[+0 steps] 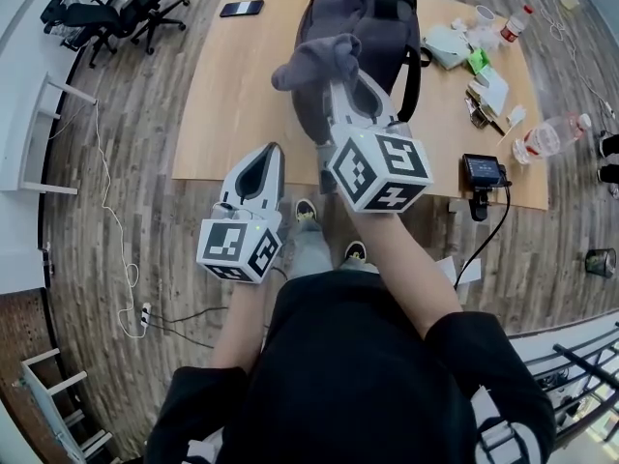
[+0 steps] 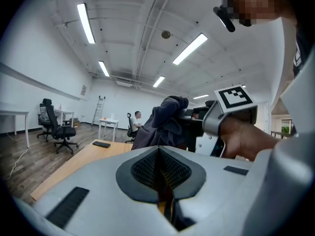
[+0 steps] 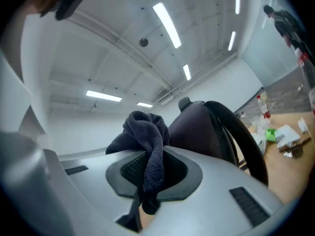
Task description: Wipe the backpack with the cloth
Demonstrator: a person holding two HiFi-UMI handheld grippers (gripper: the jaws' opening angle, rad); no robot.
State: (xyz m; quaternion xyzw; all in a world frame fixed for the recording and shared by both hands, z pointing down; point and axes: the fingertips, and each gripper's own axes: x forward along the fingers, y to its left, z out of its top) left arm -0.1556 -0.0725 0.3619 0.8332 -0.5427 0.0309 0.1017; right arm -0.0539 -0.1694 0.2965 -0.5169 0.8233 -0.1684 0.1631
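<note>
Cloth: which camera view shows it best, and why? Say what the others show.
The right gripper view: the cloth fills the centre, weave visible, pinched in the right tool. The head view shows it bunched before the backpack; the left gripper view, a small dark lump.

The backpack runs off the head view's top edge, its lower front hidden behind the right tool and the cloth bunched at that tool's tip. The cloth's pinched end vanishes between the jaws. Right of that tool, clutter on the desk is too small to name.
</note>
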